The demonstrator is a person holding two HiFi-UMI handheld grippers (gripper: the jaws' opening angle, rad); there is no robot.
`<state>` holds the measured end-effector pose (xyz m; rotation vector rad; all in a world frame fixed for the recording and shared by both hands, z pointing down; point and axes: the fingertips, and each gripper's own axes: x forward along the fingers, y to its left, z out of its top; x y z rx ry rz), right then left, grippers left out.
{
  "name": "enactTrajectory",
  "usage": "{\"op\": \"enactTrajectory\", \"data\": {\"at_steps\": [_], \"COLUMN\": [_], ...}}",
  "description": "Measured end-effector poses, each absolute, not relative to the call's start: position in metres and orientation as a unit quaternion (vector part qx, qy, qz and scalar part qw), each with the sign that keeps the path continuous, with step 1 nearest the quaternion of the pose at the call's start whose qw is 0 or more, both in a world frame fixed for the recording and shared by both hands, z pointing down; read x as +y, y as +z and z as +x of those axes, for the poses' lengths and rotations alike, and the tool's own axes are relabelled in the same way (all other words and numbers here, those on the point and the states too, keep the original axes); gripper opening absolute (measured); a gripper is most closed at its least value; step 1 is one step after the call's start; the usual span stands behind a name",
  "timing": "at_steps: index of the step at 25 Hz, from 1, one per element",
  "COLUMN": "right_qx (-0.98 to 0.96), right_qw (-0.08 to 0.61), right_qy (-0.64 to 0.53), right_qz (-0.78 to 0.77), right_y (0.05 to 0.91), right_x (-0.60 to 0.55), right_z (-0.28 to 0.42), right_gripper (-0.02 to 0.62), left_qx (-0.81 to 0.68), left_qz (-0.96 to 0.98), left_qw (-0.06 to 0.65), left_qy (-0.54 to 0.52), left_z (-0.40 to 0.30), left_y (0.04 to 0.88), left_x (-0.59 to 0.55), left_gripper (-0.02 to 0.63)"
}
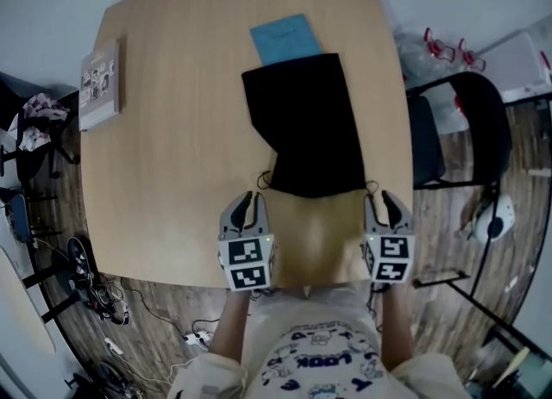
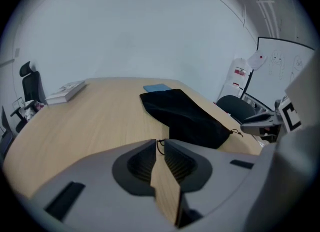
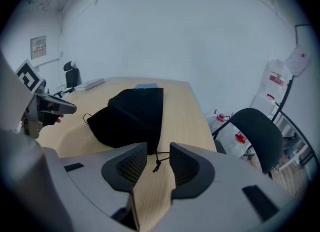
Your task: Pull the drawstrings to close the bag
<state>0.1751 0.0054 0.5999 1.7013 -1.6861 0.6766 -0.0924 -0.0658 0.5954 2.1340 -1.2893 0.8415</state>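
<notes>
left tool (image 2: 160,142) narrowly spread; right tool (image 3: 159,149) opening, drawstring (image 3: 158,162) between; shirt (image 1: 315,356) reads LOOK

Table (image 1: 172,130) bare left of bag (image 1: 310,121); 1 book (image 1: 100,84), perhaps, at its edge.

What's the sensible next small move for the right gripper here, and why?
Probably close the right gripper on the drawstring knot. Its jaws are opening and the knot lies loose between them, untouched. The near end of the black bag looks about as wide as the rest, so it seems not yet cinched.
</notes>
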Motion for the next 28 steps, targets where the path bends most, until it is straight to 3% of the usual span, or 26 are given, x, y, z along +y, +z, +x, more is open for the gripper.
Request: {"op": "enactTrajectory", "data": {"at_steps": [7,22,28], "right_qx": [-0.655,-0.668,-0.687], "right_qw": [0.344,0.396,0.406], "right_qy": [0.254,0.293,0.303], "right_qz": [0.623,0.558,0.522], "right_y": [0.606,0.646,0.650], "right_x": [0.004,0.003,0.005], "right_z": [0.172,0.174,0.163], "right_gripper": [0.138,0.137,0.033], "left_qx": [-0.456,-0.428,-0.429], "left_qz": [0.779,0.759,0.757], "left_qw": [0.280,0.327,0.316], "left_qy": [0.326,0.365,0.379], "left_z": [-0.085,-0.077,-0.080], "left_y": [0.614,0.649,0.654], "left_x": [-0.071,-0.084,-0.086], "left_gripper": [0.088,0.087,0.072]}}
